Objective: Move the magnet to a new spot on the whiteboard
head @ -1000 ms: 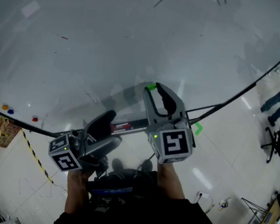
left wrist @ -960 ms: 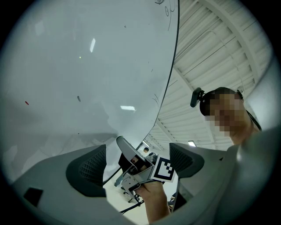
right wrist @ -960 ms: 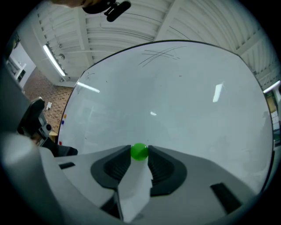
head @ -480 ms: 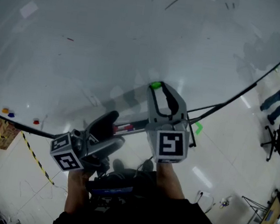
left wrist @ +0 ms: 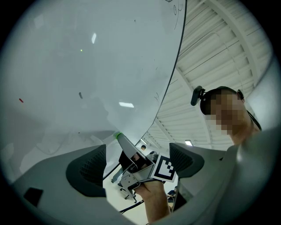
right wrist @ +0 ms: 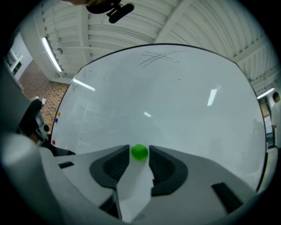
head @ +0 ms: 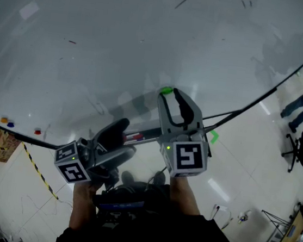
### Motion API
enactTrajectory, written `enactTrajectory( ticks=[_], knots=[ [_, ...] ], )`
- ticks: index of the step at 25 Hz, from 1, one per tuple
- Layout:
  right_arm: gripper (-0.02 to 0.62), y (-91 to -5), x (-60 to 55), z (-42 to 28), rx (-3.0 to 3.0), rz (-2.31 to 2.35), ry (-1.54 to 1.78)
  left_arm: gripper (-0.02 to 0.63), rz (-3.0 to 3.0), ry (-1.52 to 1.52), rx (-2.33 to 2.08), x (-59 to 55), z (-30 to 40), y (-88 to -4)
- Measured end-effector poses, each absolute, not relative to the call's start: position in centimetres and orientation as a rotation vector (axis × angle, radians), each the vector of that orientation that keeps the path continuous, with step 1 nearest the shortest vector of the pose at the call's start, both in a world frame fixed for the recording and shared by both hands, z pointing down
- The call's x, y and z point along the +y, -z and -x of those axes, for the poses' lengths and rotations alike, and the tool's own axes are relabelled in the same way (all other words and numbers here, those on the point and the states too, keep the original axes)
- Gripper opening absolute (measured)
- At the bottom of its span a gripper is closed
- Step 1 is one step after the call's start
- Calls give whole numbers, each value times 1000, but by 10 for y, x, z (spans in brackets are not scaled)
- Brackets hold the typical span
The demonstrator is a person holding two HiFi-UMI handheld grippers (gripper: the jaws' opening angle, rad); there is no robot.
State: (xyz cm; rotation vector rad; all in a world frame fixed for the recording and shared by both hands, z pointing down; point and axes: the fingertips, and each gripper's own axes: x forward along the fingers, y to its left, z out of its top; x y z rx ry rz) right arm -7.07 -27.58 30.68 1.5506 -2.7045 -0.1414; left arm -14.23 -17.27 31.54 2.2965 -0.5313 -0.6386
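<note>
One whiteboard fills most of the head view, and two grippers are raised before it. The right gripper has its fingers drawn in close on the single green magnet, pinched at their very tips. From the right gripper view the magnet looks round, so no long axis can be made out. It faces the board square on, with the gripper pointing straight at the white surface. The magnet is at the lower middle of the board, near the dark frame edge; whether it touches the surface I cannot tell. The left gripper hangs lower and to the left, its two dark fingers spread wide with nothing held. Through their gap the left gripper view shows only the right gripper and the hand that carries it. Each gripper bears one marker cube, two in all — one on the right gripper, one on the left. Three small magnets lie well apart from the green one, by the board's lower left edge — one orange, one blue beside it, one red a little further along. Past the board's right edge, a person's legs stand on the pale floor.
</note>
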Motion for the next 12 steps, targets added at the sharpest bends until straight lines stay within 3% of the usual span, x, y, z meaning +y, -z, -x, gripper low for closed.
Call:
enactTrajectory(
  ticks=[12],
  knots=[
    [169,-311,-262,40,-2934,-1312,-113,443,-2281,642,-583,-167,106,-317]
  ],
)
